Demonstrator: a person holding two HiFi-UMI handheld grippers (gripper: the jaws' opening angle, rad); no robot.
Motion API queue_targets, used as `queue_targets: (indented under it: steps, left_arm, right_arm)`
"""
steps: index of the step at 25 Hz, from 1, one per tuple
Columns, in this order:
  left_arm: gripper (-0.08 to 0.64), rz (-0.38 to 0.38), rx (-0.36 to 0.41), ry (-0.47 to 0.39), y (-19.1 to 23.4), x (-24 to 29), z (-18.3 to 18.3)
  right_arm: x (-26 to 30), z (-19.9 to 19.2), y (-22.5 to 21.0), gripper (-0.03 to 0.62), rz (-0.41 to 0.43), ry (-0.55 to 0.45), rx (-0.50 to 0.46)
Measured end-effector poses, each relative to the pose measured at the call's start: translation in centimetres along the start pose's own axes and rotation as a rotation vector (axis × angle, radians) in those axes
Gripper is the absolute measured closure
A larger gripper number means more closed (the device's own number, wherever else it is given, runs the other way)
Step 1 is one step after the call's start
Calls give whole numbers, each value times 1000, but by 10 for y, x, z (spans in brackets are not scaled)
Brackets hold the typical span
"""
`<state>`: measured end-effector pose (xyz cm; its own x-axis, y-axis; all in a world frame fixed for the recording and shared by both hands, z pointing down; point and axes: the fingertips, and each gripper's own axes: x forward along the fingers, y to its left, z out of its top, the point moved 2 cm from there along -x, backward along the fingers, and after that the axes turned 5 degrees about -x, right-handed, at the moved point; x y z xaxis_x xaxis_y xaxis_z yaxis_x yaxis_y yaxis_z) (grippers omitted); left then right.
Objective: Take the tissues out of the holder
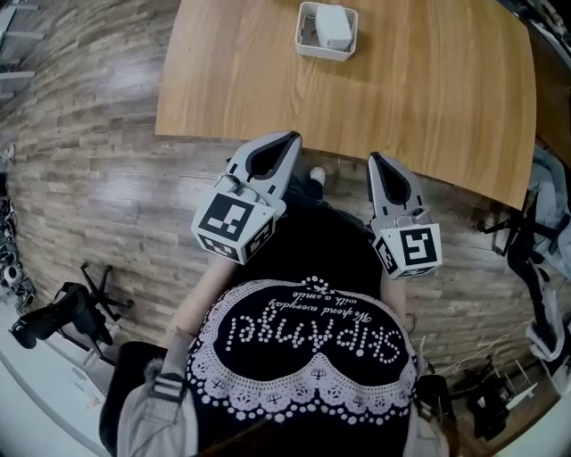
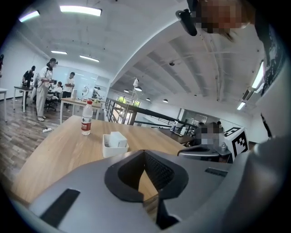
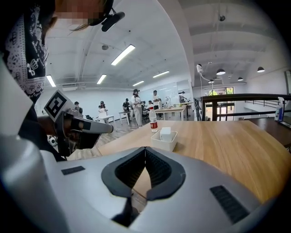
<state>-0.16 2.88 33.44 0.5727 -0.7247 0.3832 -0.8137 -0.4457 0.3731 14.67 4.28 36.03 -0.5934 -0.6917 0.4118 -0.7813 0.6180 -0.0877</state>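
Grey left gripper (image 1: pixel 293 137) and right gripper (image 1: pixel 373 158) by the chest, fingers (image 3: pixel 157 169) closed empty, tilted toward wooden table (image 1: pixel 428 98).

there's the black fabric top (image 1: pixel 299 259), white beaded lettering across it, white lace-pattern trim along the near edge. grey plastic left gripper (image 1: pixel 287 141): smooth shell, black ribbed pads, black-and-white marker cube. grey plastic right gripper (image 1: pixel 375 161), same build.

Light wooden table (image 1: pixel 428 98) on grey-brown plank floor (image 1: pixel 89 178); white ceiling (image 2: pixel 150 59) with strip lights (image 2: pixel 80 9); dark railing (image 3: pixel 236 96) behind.
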Motion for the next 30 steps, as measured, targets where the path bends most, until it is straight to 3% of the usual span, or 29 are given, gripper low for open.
queue_targets:
  steps: [5, 12, 19, 30]
  left_arm:
    - [554, -21, -42, 25, 35, -3, 19]
    - [554, 14, -73, 30, 86, -11, 42]
    - [554, 64, -75, 17, 105, -16, 47]
    - [554, 63, -70, 4, 112, -28, 47]
  right_arm:
    - [17, 11, 13, 583, -37, 38, 23]
    - [32, 19, 17, 583, -90, 49, 86]
    - [38, 16, 18, 583, -75, 47, 84]
    - [46, 16, 34, 583, -63, 41, 78]
